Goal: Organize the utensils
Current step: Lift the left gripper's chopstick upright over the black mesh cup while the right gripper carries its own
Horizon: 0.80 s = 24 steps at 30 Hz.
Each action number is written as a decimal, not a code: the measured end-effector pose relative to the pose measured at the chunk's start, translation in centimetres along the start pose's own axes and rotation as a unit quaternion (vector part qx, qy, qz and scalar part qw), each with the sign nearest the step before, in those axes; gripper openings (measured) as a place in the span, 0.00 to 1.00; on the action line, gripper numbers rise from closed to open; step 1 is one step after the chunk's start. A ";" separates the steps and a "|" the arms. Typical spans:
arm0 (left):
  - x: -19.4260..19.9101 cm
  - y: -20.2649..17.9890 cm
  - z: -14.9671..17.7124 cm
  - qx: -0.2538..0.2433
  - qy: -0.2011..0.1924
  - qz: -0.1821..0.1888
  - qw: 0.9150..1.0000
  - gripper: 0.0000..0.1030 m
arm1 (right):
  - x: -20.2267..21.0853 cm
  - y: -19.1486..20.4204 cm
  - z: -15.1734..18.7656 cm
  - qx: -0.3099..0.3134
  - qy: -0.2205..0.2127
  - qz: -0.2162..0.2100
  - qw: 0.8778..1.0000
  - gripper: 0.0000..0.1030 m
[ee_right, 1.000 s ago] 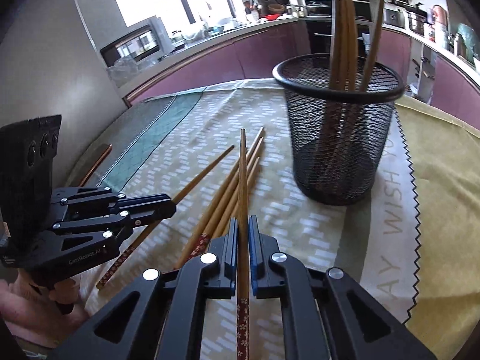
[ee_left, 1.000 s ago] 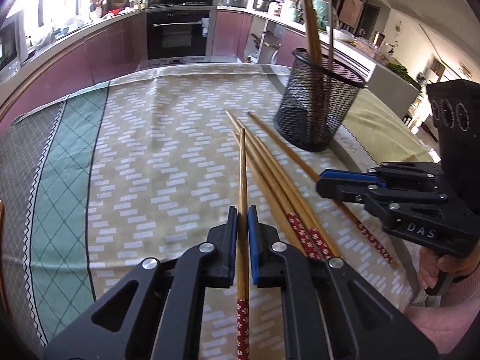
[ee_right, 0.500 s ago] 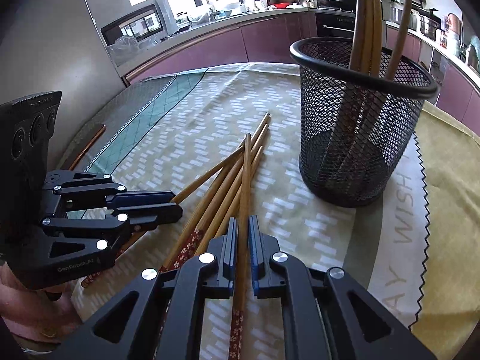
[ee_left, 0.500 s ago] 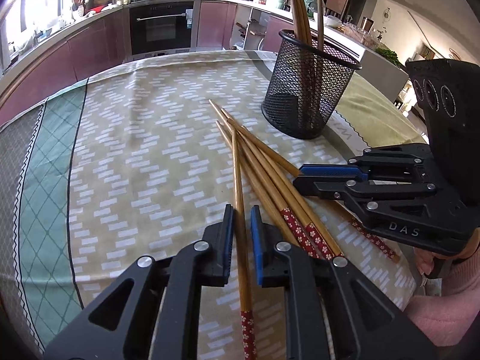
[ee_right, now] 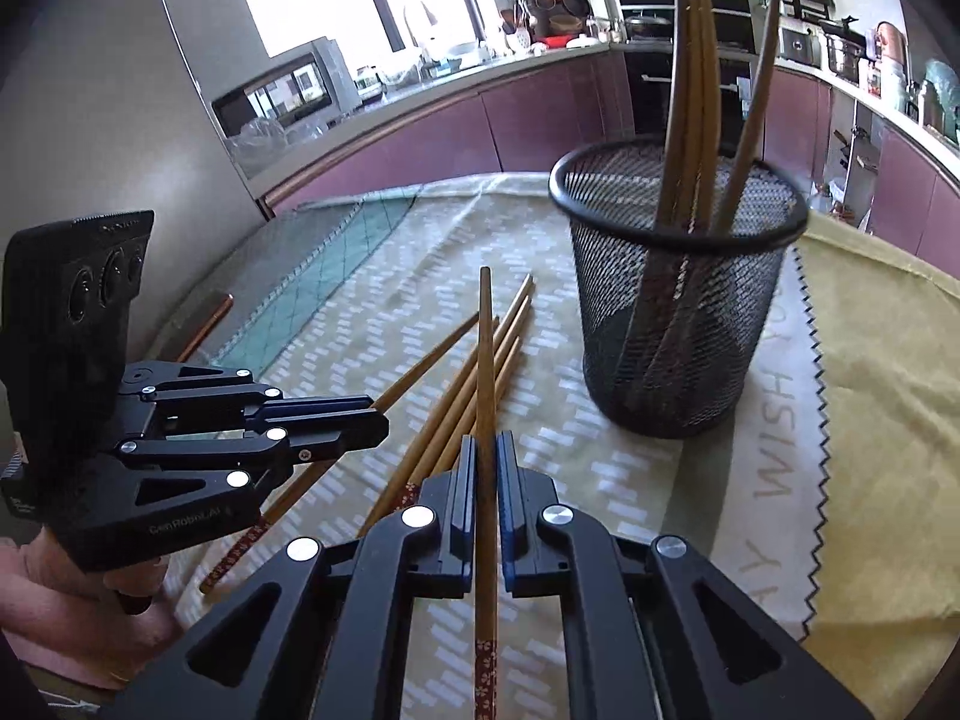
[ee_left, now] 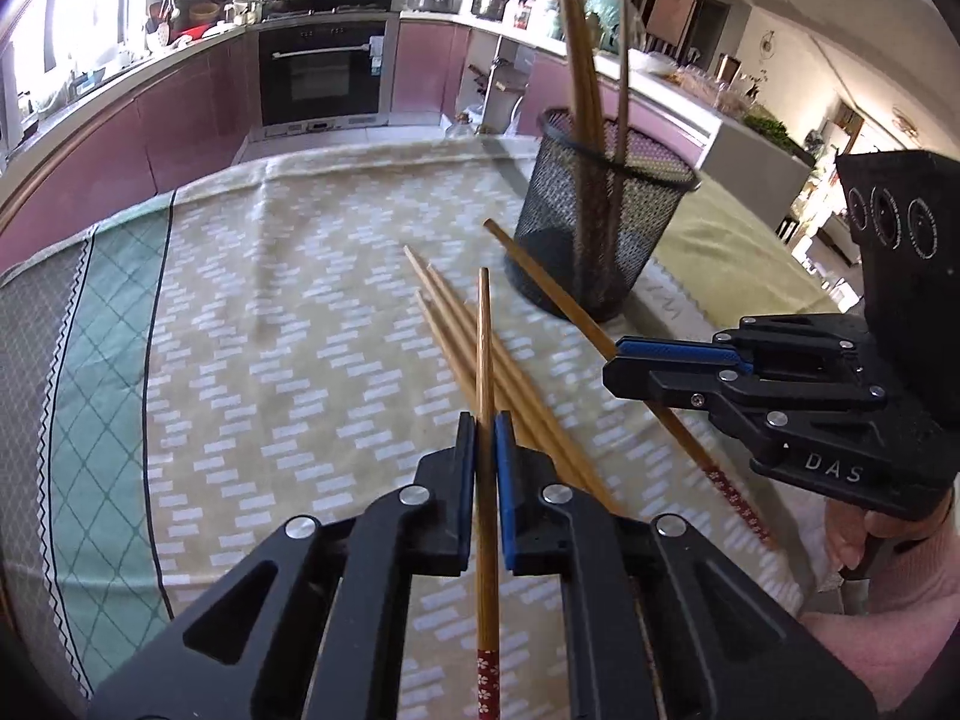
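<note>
Both pairs of jaws are clamped tight, each on its own chopstick. Nearest the mesh holder (ee_right: 678,300), the right gripper (ee_right: 486,450) pinches one chopstick (ee_right: 485,360) whose tip points up towards the holder. Further from the holder, the left gripper (ee_left: 485,432) squeezes another chopstick (ee_left: 485,348), its red patterned end trailing back between the fingers. Three loose chopsticks (ee_left: 462,330) lie on the tablecloth (ee_left: 270,330) short of the holder. Inside the holder, several chopsticks (ee_right: 696,90) stand upright, leaning on its rim.
</note>
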State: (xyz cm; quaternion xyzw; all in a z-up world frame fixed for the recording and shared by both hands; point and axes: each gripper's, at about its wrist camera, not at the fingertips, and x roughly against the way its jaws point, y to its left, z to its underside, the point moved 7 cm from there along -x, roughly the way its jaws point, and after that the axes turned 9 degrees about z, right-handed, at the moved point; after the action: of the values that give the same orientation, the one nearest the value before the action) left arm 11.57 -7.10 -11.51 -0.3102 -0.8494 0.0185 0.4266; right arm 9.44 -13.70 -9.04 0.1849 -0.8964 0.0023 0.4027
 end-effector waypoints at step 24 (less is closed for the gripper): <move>9.5 -3.6 -6.0 -0.014 -0.118 0.105 0.987 0.07 | 8.5 -3.6 -4.5 -0.046 -0.118 -0.012 0.992 0.06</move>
State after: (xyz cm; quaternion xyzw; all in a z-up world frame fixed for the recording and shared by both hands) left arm 9.95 -6.25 0.16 -0.3988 -0.8568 0.0877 0.3149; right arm 8.70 -19.14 -0.41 0.1763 -0.9346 -0.0654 0.3018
